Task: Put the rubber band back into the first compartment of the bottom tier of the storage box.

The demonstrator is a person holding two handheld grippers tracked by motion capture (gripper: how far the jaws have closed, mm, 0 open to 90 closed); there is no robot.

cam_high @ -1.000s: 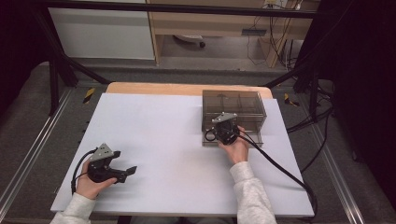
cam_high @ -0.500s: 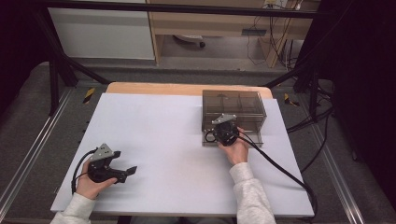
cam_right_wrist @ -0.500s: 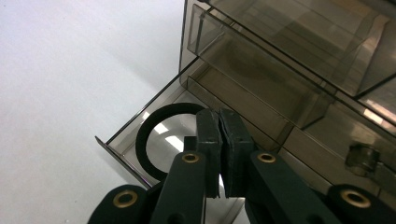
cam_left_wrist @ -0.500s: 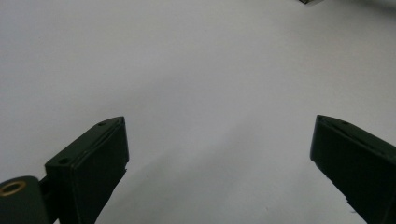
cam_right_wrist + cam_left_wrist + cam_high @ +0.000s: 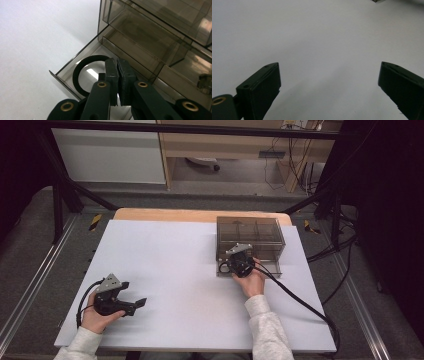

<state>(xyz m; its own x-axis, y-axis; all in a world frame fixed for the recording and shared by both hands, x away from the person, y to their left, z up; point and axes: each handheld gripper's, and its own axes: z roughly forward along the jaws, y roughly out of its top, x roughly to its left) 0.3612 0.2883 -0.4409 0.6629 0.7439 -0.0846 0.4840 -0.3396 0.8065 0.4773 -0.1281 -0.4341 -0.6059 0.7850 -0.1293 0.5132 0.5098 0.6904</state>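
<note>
- Ring: a black flat ring of rubber-like material (image 5: pixel 82 75) lies on the floor of the pulled-out bottom drawer (image 5: pixel 65 72) of a smoked transparent plastic drawer cabinet (image 5: pixel 250 237). In the right gripper view, the near part of the ring passes behind the jaws; whether the pads pinch it cannot be told.
- Right gripper (image 5: pixel 119 71): jaws closed, pads pressed face to face with no visible gap. The tips sit inside the open drawer, above the ring's near edge. In the high view, the right gripper (image 5: pixel 239 262) is at the cabinet's front left corner, held by the person's right hand (image 5: pixel 252 281), with a black cable (image 5: pixel 300 300) trailing toward the table's near right edge.
- Drawer cabinet: stands on the far right part of the white table top (image 5: pixel 170 265); upper drawers are pushed in.
- Left gripper (image 5: pixel 134 304): jaws spread wide, nothing between them, held by the left hand (image 5: pixel 97 316) near the table's near left corner, well apart from the cabinet. In the left gripper view, the left gripper (image 5: pixel 329 82) is over bare white surface.
</note>
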